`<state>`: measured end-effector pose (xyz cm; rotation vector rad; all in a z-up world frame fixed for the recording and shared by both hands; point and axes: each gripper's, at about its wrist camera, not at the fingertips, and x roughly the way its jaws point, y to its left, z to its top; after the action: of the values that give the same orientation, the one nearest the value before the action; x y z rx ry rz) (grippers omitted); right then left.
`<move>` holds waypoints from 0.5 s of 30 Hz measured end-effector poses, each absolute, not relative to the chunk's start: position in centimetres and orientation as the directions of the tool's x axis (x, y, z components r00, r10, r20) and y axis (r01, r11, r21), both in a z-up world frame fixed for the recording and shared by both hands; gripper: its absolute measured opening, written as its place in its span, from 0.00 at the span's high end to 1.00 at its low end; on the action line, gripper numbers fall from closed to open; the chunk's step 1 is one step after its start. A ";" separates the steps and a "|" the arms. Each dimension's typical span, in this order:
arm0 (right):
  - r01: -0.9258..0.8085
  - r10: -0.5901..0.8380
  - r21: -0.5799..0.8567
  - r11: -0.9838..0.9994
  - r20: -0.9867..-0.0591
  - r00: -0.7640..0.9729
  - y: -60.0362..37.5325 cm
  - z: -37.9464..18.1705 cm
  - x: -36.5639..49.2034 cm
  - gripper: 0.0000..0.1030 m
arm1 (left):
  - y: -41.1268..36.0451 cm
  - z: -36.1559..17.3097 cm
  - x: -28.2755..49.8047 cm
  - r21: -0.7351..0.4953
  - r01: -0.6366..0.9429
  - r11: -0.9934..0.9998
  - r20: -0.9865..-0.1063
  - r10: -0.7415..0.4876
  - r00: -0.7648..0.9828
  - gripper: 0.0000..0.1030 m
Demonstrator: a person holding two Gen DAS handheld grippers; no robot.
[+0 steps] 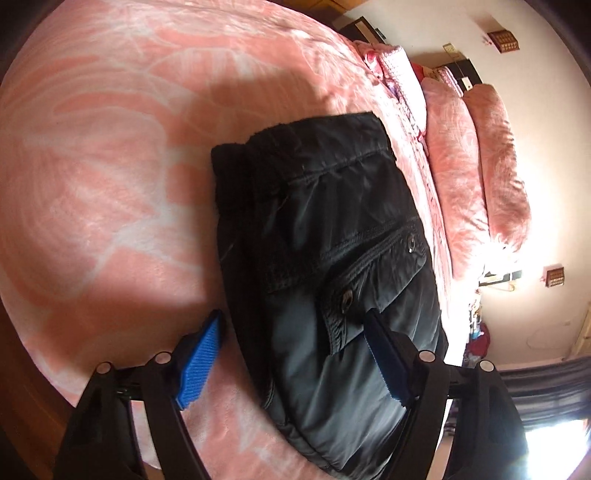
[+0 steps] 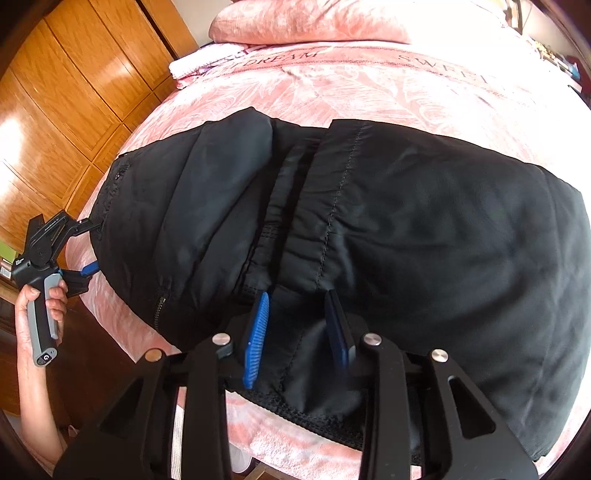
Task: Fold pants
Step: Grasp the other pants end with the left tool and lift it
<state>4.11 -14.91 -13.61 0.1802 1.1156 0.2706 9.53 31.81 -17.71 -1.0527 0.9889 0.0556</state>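
We are straddling the pants (image 2: 369, 221) edge: left gripper (image 1: 295, 358) fingers apart, right gripper (image 2: 299, 332) fingers apart, unclamped. Slick fabric may be slipping free.

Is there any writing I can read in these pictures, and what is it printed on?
"SWEET": on the pink bedspread, near the pillow; its last letter is washed out.
"...DREAM": on the same bedspread, left of it; first letters hidden.
"G": logo at the base of the left gripper's handle.
Small print on the left gripper body: too small to read.
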 end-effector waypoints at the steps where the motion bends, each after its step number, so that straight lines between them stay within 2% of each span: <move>1: -0.131 0.295 0.264 0.956 -0.862 0.412 -14.7 -13.7 4.1 0.65 | 32.2 -17.8 9.7 -0.714 -0.479 0.510 -0.690 -0.397 0.605 0.31; 2: -0.137 0.287 0.252 0.958 -0.865 0.413 -14.6 -13.8 4.1 0.64 | 32.6 -17.9 9.8 -0.729 -0.477 0.490 -0.675 -0.399 0.621 0.43; 3: -0.141 0.284 0.247 0.959 -0.865 0.413 -14.5 -13.8 4.1 0.64 | 33.0 -18.1 10.0 -0.742 -0.477 0.471 -0.663 -0.409 0.627 0.48; 8: -0.156 0.277 0.232 0.960 -0.868 0.413 -14.1 -14.0 4.1 0.57 | 33.3 -19.3 10.6 -0.775 -0.485 0.406 -0.630 -0.423 0.651 0.58; 12: -0.170 0.267 0.214 0.962 -0.870 0.415 -13.9 -14.0 3.9 0.56 | 32.4 -18.7 10.7 -0.775 -0.476 0.416 -0.624 -0.382 0.682 0.77; 15: -0.168 0.275 0.224 0.960 -0.868 0.414 -14.0 -14.1 3.9 0.55 | 31.6 -17.7 10.5 -0.770 -0.472 0.430 -0.622 -0.340 0.705 0.83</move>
<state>3.94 -14.02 -14.07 0.1079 1.1100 0.2787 10.51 31.63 -17.69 -1.1605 0.8320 0.0955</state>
